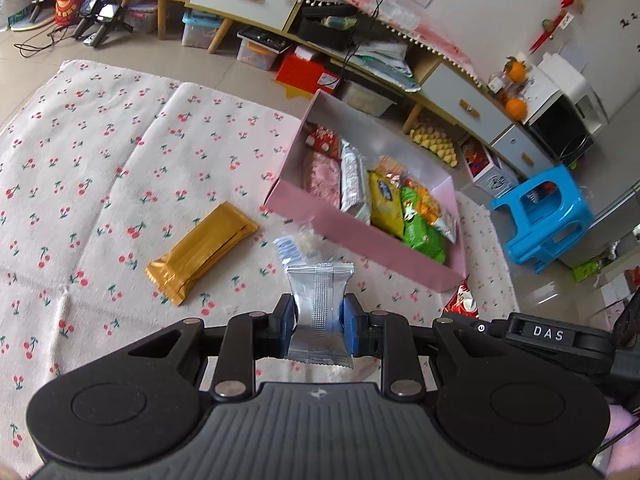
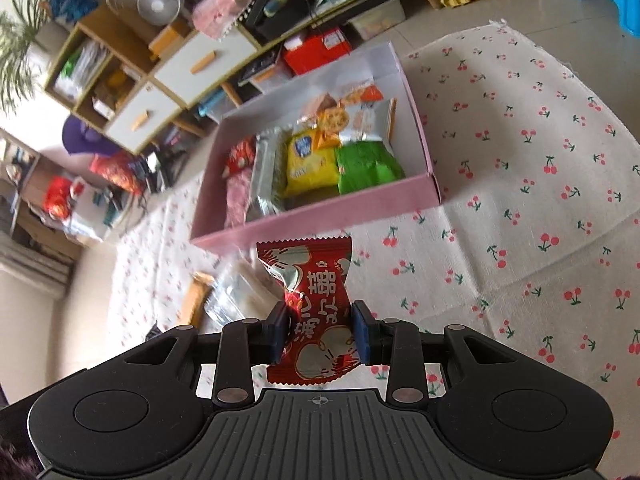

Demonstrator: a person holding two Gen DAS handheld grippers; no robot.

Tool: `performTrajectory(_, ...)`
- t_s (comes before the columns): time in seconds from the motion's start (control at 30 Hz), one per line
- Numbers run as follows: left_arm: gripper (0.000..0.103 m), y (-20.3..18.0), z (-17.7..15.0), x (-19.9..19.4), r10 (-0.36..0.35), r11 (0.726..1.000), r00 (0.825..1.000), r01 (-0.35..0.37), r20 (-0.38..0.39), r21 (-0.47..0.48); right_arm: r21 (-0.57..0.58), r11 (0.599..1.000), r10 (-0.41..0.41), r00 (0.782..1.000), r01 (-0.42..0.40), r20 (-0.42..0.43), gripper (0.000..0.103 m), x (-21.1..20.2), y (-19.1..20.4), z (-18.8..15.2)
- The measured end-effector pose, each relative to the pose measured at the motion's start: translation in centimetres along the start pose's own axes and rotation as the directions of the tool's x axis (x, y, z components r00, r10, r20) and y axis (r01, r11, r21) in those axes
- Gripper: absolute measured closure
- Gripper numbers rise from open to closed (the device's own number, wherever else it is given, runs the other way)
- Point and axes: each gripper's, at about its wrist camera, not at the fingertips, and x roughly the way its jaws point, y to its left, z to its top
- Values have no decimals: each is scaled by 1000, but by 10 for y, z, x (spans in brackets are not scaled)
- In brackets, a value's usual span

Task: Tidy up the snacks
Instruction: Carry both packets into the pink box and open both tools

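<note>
Bright, even daylight; soft, faint shadows.
Strong fisheye bending at the edges; motion blur on the pink box [image 2: 320, 216] and nearby floor clutter; foil wrapper [image 1: 318, 304] slightly glaring.

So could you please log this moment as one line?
left gripper: shut on silver packet | right gripper: shut on red packet | pink box: part filled

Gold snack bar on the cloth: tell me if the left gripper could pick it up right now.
Probably not. The left gripper is shut on a silver packet, so its jaws are full. The gold bar itself lies uncovered on the cherry cloth.
</note>
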Motion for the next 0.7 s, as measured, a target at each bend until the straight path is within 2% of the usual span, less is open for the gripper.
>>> performTrajectory(0.27, 80, -15, 43, 26, 7, 999, 999, -10, 54, 53, 54, 998, 28, 999, -29, 19, 70, 0, -5, 8)
performTrajectory(0.47, 80, -12, 69, 61, 11, 999, 999, -12, 46, 37, 89, 995, 32, 999, -34, 28, 70, 7, -10, 16)
performTrajectory(0.7, 79, -10, 83, 87, 45, 995, 997, -50, 60, 81, 94, 995, 27, 999, -30, 40, 70, 17, -11, 23)
